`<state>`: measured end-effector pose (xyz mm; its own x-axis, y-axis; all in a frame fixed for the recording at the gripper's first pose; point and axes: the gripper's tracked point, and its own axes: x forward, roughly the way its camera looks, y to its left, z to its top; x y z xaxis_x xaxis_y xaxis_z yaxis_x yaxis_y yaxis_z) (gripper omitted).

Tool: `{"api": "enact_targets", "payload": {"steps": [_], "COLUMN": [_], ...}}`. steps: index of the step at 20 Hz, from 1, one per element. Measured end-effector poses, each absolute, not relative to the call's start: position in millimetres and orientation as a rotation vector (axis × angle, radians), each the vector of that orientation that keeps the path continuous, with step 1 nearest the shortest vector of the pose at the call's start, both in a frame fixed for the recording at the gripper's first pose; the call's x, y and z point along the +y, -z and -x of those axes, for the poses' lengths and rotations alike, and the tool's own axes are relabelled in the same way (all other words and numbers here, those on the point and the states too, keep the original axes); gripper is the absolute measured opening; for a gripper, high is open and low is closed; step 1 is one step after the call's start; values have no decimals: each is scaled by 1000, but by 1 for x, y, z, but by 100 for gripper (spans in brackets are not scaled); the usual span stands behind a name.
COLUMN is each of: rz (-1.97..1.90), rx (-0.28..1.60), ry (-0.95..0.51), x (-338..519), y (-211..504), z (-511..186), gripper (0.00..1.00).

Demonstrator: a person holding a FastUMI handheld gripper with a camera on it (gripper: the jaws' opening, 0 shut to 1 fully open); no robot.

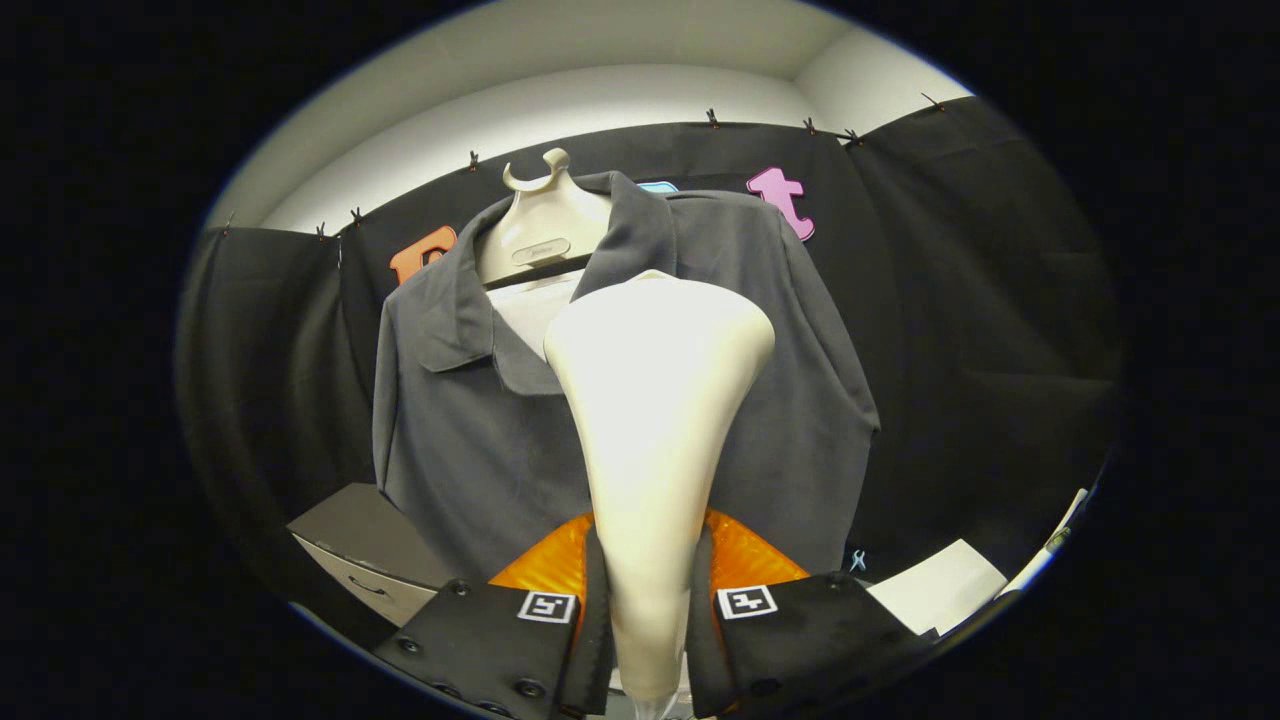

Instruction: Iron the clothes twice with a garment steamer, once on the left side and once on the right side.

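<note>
The garment steamer (655,400) stands upright between the fingers of the gripper (648,620), which clamp its narrow handle, the sound place to hold a smooth, probably top-heavy head. Its face seems near the soft grey shirt (450,440) draped on the hanger (540,225).

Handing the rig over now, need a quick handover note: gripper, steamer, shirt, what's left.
Gripper: shut on the cream-white garment steamer, both fingers clamping its handle.
Steamer head is raised in front of the dark grey collared shirt, near the chest below the collar; contact cannot be told.
Shirt hangs on a cream plastic hanger against the booth wall.
Done: steamer picked up. Passes completed cannot be told; assume left and right sides both remain.
</note>
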<state>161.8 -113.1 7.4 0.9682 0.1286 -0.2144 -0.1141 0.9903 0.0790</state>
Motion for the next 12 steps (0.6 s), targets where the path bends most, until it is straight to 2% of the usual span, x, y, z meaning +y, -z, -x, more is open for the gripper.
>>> {"api": "enact_targets", "payload": {"steps": [7, 12], "rz": [-50, -47], "rx": [191, 208], "ry": [-83, -71], "x": [-132, -140], "y": [-27, -14], "z": [-195, -210], "gripper": [38, 38]}}
